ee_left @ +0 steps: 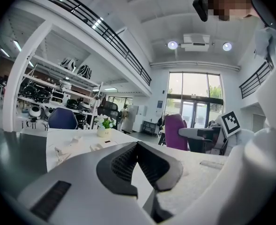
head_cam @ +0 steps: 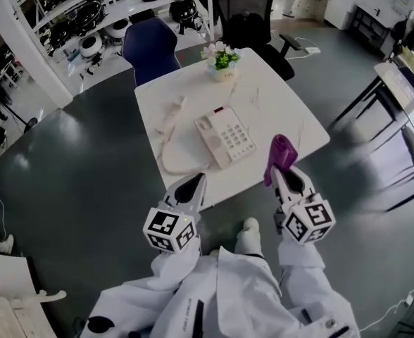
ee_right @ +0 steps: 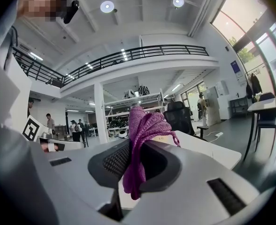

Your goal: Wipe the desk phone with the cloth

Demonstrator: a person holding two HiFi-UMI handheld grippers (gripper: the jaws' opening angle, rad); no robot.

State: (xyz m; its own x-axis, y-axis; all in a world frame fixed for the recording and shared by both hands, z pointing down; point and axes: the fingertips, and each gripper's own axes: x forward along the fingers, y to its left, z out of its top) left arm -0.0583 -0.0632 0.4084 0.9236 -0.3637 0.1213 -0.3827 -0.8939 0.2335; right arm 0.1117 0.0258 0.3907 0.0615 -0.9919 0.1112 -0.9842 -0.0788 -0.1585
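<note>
While the right gripper (head_cam: 283, 173) clamps its fingers on the purple cloth (head_cam: 282, 152), whose lower end is hidden between them, the left gripper (head_cam: 193, 183) has its fingers pressed together on nothing. The desk phone (head_cam: 224, 137) sits mid-counter (head_cam: 277, 97), beyond both.

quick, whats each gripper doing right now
left gripper: shut, nothing between its jaws
right gripper: shut on the cloth
</note>
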